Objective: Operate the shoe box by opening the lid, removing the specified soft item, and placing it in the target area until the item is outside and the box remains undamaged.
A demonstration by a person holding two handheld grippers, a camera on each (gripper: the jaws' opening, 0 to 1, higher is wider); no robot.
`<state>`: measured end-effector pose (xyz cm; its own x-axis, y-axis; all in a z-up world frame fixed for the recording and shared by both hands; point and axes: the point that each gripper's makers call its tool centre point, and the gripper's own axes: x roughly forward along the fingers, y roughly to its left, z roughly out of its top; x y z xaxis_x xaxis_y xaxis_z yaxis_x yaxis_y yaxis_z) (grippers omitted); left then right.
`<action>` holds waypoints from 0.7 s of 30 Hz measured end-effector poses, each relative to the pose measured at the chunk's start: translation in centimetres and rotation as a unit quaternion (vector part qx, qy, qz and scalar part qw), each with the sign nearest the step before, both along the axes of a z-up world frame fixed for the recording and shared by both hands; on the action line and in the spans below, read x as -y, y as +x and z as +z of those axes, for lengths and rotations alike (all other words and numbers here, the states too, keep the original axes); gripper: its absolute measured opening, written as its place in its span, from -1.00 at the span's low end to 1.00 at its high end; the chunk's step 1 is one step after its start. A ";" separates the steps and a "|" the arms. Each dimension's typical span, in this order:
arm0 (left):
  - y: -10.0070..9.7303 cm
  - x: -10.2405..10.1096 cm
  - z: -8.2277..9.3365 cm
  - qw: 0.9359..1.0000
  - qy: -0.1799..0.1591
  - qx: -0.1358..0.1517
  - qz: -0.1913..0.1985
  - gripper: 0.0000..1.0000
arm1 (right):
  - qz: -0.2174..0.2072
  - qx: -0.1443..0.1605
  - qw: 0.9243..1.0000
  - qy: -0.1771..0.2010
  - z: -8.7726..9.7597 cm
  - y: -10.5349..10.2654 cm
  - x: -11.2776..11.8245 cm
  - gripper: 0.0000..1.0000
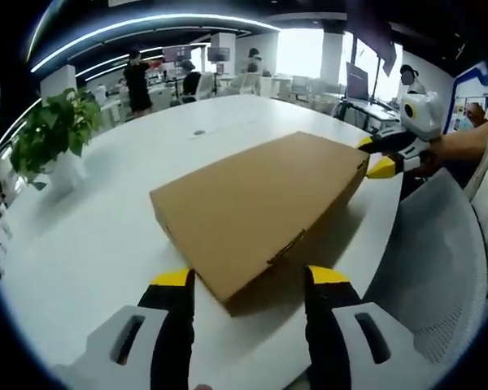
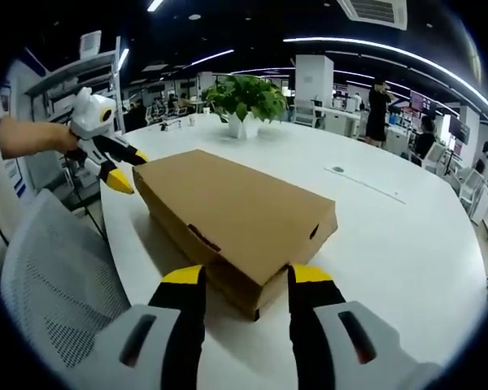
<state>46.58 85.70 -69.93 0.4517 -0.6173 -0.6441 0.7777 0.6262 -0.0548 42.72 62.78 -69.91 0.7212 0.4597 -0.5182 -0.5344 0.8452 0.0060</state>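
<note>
Shoe box (image 1: pixel 259 213): lid closed, flat on white counter (image 1: pixel 89 244).
Left hand-held gripper (image 1: pixel 248 280): I see jaws spread, empty, at one end.
Right hand-held gripper (image 2: pixel 242 278): spread, empty, opposite end.

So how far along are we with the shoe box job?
Barely started. The cardboard box is closed on the white table, nothing taken out. The left gripper and right gripper sit open at opposite ends of it. Opening the lid, removing the soft item and placing it all remain.
</note>
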 end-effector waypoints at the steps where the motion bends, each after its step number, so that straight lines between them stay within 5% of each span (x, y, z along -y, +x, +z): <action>1: 0.0 0.0 0.2 1.000 -0.002 0.000 0.000 0.11 | 0.000 0.002 1.000 0.000 0.2 0.0 0.0 -0.25; 21: 0.5 0.5 4.1 0.999 -0.019 0.023 -0.010 0.22 | 0.010 0.049 0.998 -0.027 4.1 1.4 0.2 -0.20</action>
